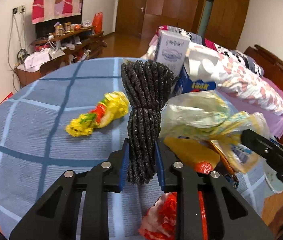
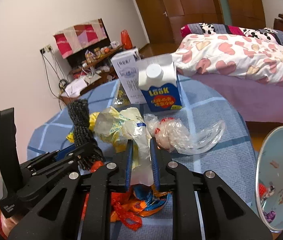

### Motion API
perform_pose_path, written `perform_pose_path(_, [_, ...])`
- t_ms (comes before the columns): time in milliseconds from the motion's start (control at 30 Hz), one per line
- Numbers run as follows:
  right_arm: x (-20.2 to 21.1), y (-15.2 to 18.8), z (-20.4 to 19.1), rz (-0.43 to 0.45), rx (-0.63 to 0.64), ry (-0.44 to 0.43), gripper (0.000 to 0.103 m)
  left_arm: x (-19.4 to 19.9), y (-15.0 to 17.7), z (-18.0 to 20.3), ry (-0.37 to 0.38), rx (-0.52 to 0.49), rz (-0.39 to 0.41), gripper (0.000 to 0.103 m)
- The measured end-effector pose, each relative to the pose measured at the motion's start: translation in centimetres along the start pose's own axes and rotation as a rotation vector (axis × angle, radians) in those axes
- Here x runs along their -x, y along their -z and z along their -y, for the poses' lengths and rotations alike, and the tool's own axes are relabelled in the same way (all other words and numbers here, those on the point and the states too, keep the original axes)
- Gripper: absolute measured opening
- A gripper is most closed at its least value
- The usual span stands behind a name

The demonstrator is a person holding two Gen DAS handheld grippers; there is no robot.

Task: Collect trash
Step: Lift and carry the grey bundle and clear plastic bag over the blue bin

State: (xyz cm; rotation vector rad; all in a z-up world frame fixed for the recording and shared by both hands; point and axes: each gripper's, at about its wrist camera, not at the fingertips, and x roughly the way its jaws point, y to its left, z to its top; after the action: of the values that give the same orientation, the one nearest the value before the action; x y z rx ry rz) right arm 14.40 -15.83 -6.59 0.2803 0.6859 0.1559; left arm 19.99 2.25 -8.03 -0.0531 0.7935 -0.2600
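My left gripper (image 1: 142,150) is shut on a black speckled rope bundle (image 1: 145,104) and holds it upright above the blue checked tablecloth (image 1: 31,120). The bundle also shows in the right wrist view (image 2: 81,128). My right gripper (image 2: 140,150) is shut on a crumpled clear and yellow plastic bag (image 2: 121,126), which also shows in the left wrist view (image 1: 201,116). A yellow, red and green wrapper (image 1: 99,114) lies on the cloth left of the bundle. A clear bag with red print (image 2: 173,134) lies right of my right gripper. Red and orange wrappers (image 2: 137,206) lie below it.
A blue milk carton (image 2: 161,88) and a white carton (image 2: 126,74) stand at the far side of the table. A light blue bin (image 2: 281,180) holding scraps is at the right. A bed with a floral quilt (image 2: 241,60) lies behind. A cluttered wooden shelf (image 1: 61,44) stands by the wall.
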Motion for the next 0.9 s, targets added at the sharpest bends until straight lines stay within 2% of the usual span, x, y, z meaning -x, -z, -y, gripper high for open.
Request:
perform_pose_path(200, [3.2,-0.4,0.2,0.077,-0.028,-0.013,0.018,3.6,-0.1,-0.5,-0.06,0.009,0.06,0.024])
perform_pose_path(400, [5.6,-0.1,0.9,0.118,-0.064,-0.013,0.018,6.3,0.8,0.1,-0.103,-0.002,0.083,0.024])
perform_pose_path(567, [6.9,0.7,1.6,0.121,-0.082,-0.003,0.018,7.6,1.8,0.8,-0.091,-0.003,0.083,0.024])
perform_pose_path(900, [9.9,2.5,2.8,0.142,-0.106,0.023,0.018,9.7,3.9,4.2,-0.07,-0.068,0.08,0.024])
